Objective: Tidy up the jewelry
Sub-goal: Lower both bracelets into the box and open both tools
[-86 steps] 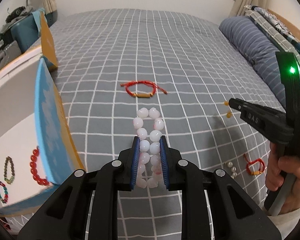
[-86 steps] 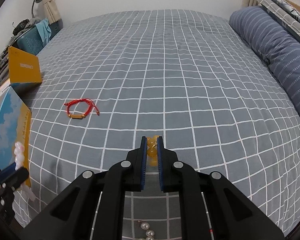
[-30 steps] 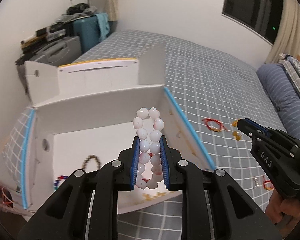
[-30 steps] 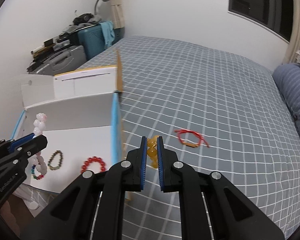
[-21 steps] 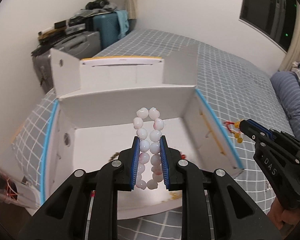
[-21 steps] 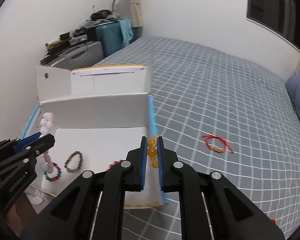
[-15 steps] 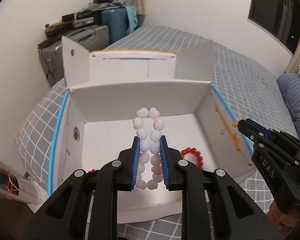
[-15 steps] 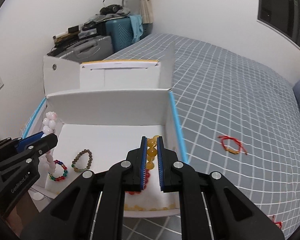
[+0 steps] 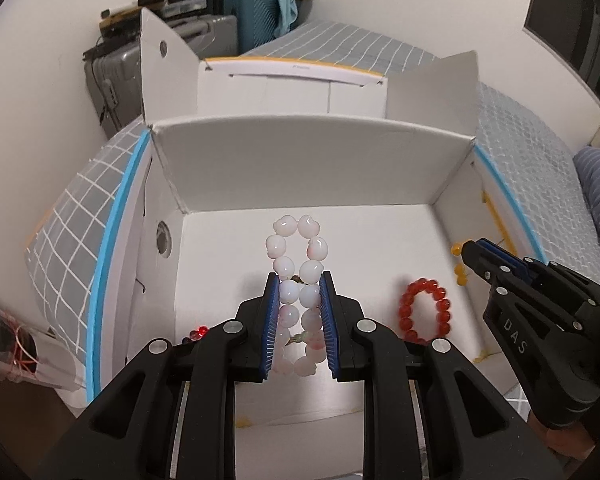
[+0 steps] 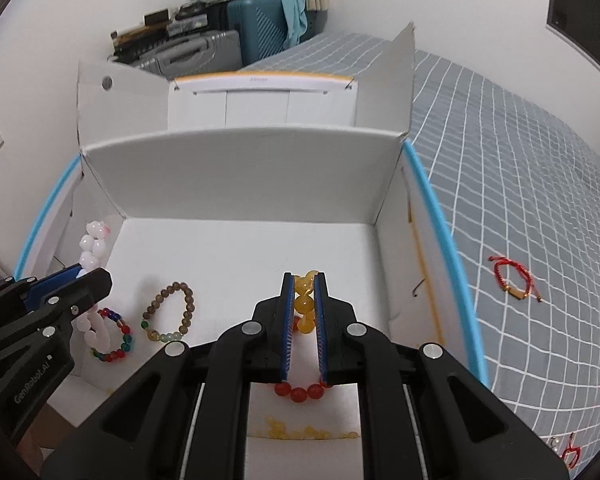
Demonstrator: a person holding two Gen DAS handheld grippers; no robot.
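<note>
- The left tool (image 9: pixel 299 280) is clenched on a white bead bracelet (image 9: pixel 298 254), which is held above the floor of the open white box (image 9: pixel 300 168).
- The right tool (image 10: pixel 304 280) is clenched on a yellow bead bracelet (image 10: pixel 305 300), also held over the inside of the box.
- A red bead bracelet (image 9: pixel 424 310), a brown bead bracelet (image 10: pixel 170 312) and a multicoloured bead bracelet (image 10: pixel 114 336) are seen lying on the box floor.
- A red cord bracelet (image 10: pixel 514 278) is left on the grey checked bed (image 10: pixel 520 160), to the right of the box.
</note>
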